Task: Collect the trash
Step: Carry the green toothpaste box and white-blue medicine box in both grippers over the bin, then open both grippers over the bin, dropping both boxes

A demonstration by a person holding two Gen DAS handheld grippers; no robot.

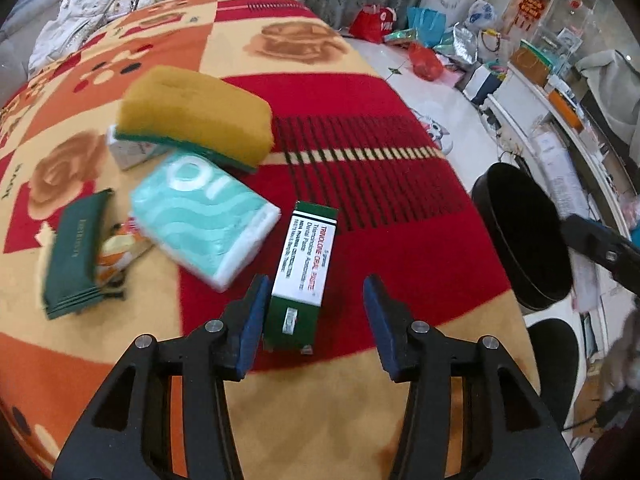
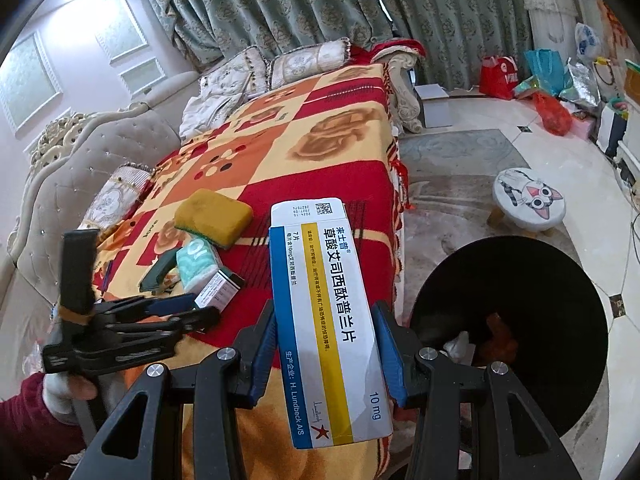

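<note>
Left gripper (image 1: 316, 316), lower centre of the left wrist view: blue pads apart, straddling a green-and-white carton (image 1: 301, 272) on the blanket (image 1: 400, 208); left pad just beside the carton's edge, right pad clear of it, nothing pinched. Readable on the carton: "TRINOLONE ORAL PASTE", "Dental Paste", smaller lines blurred. Just up-left of it, a teal tissue pack (image 1: 204, 216) with a large white "10"; above that, a yellow sponge (image 1: 196, 116) with a green scouring side, resting partly on a small white box (image 1: 130, 152). Far left, a dark green pouch (image 1: 74, 256) with pale lettering too blurred to read. At right edge, a black bin (image 1: 524, 236) beside the blanket.

Right gripper (image 2: 324, 340), lower centre of the right wrist view: blue pads clamped on both long sides of a white medicine box (image 2: 324, 320) with blue and yellow stripes, held above the blanket's edge, flap end up. Printed: "10 mg", "H. Lundbeck A/S", a red star, Chinese characters, a data-matrix code at top. Black bin at lower right, with some orange and white items inside. At lower left, a gloved hand (image 2: 66, 396) with a dark red sleeve holding the other gripper, angled down toward the carton.
</note>
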